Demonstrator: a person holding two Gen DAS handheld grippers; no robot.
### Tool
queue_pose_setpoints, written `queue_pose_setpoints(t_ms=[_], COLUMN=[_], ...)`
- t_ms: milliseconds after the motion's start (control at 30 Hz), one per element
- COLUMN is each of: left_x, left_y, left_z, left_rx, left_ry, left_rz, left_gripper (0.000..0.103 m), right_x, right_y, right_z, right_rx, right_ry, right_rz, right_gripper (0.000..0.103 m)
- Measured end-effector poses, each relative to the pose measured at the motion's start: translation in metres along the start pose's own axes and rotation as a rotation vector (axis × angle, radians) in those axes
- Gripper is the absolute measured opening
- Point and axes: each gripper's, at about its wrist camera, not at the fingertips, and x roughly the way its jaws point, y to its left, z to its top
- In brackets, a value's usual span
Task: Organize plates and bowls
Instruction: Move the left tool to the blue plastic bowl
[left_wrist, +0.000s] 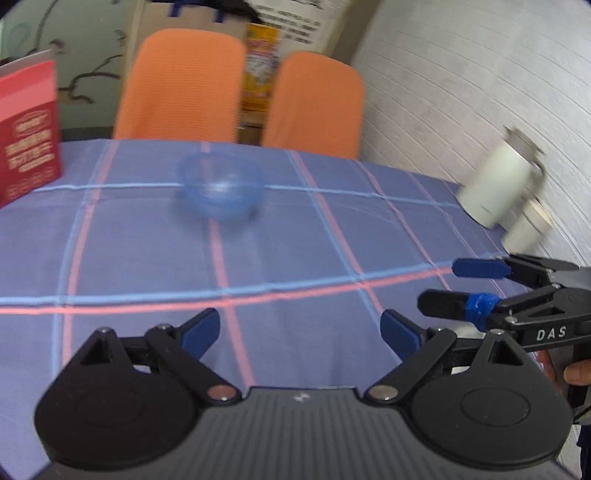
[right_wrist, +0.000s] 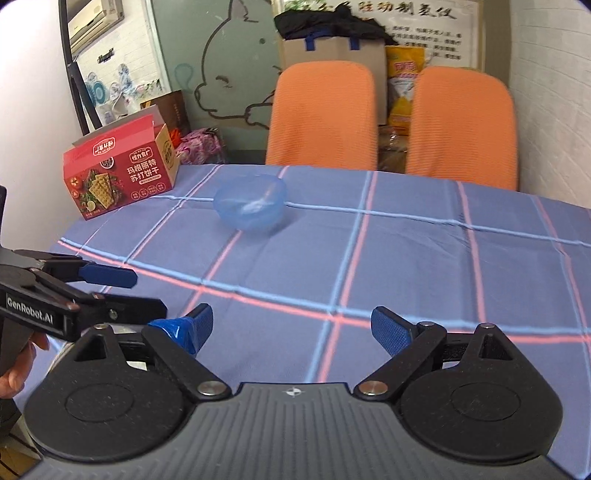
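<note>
A translucent blue bowl (left_wrist: 221, 190) (right_wrist: 251, 206) stands upright on the blue checked tablecloth (left_wrist: 295, 251) (right_wrist: 406, 258), toward the far side. No plate shows in either view. My left gripper (left_wrist: 301, 334) is open above the near part of the table, well short of the bowl, with nothing between its fingers. My right gripper (right_wrist: 295, 330) is also open and holds nothing. Each gripper shows in the other's view: the right gripper (left_wrist: 441, 286) enters from the right, the left gripper (right_wrist: 144, 291) from the left, side by side.
A red cracker box (left_wrist: 29, 129) (right_wrist: 118, 173) stands at the table's far left corner. Two white cups (left_wrist: 495, 184) sit by the wall on the right. Two orange chairs (left_wrist: 184, 85) (right_wrist: 325, 114) stand behind the table. A hand (right_wrist: 18, 369) grips the left gripper's handle.
</note>
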Motion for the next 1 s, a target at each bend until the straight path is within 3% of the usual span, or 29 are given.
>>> queue_pose_setpoints(t_ms=[200,400,567,800,1000], left_x=[0.023,0.089,0.131,0.154,0.153], left_y=[0.057,0.077,0.073,0.076,0.08], left_z=[0.058,0.108,0.115,0.115,0.116], left_rx=[-0.057,-0.098,-0.063,-0.074,-0.065], left_ry=[-0.06,-0.005,0.04,0.06,0.054], left_rz=[0.083,0.101,0.114,0.106,0.125], left_gripper=[0.093,0.093,0.094,0.093,0.093], right_x=[0.063,0.116,0.14,0.162,0.158], right_y=[0.024,0.031,0.024,0.031,0.024], right_z=[0.042,0.064,0.067,0.063,0.052], right_rx=[-0.076,-0.154,-0.154,-0.176,-0.139], right_ry=[0.036,0.088,0.125,0.146,0.08], right_rz=[0.002,-0.051,-0.057,-0.062,-0.033], right_gripper=[0.08,0.08,0.08,0.08,0.085])
